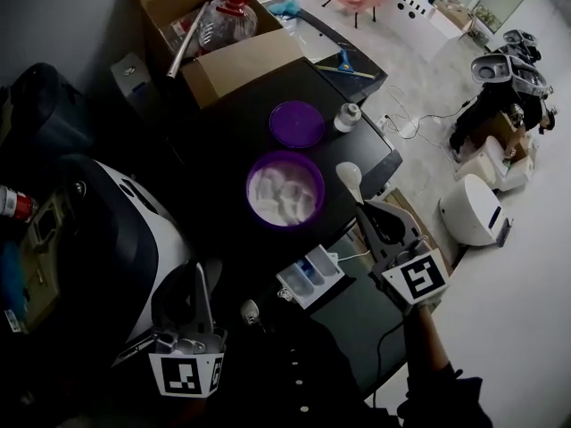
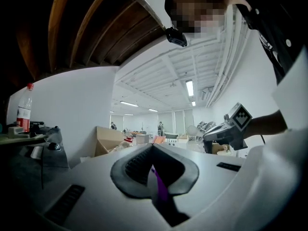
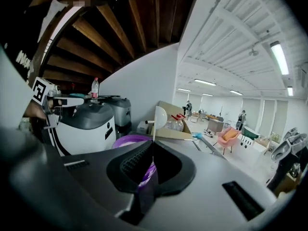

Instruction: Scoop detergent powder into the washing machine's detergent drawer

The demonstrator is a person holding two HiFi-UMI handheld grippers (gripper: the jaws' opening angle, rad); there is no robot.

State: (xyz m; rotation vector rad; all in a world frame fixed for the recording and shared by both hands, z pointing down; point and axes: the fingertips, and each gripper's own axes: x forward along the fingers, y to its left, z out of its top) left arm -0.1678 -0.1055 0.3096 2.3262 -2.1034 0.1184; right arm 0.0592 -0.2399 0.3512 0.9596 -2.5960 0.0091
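Note:
A purple bowl (image 1: 285,188) of white detergent powder stands on the dark table (image 1: 223,132). Just right of the bowl, my right gripper (image 1: 360,206) is shut on the handle of a white scoop (image 1: 349,176), whose head is raised beside the bowl's rim. In the right gripper view the scoop (image 3: 159,116) stands edge-on above the shut jaws (image 3: 153,143), with the bowl (image 3: 126,140) behind. The open detergent drawer (image 1: 310,276) juts from the washing machine (image 1: 116,239) below the bowl. My left gripper (image 1: 198,271) is shut and empty, low by the machine's front, and points upward (image 2: 152,146).
A purple lid (image 1: 296,123) and a small white bottle (image 1: 347,117) lie beyond the bowl. An open cardboard box (image 1: 219,34) holding a clear jug stands at the table's far end. White appliances (image 1: 473,208) and cables are on the floor to the right.

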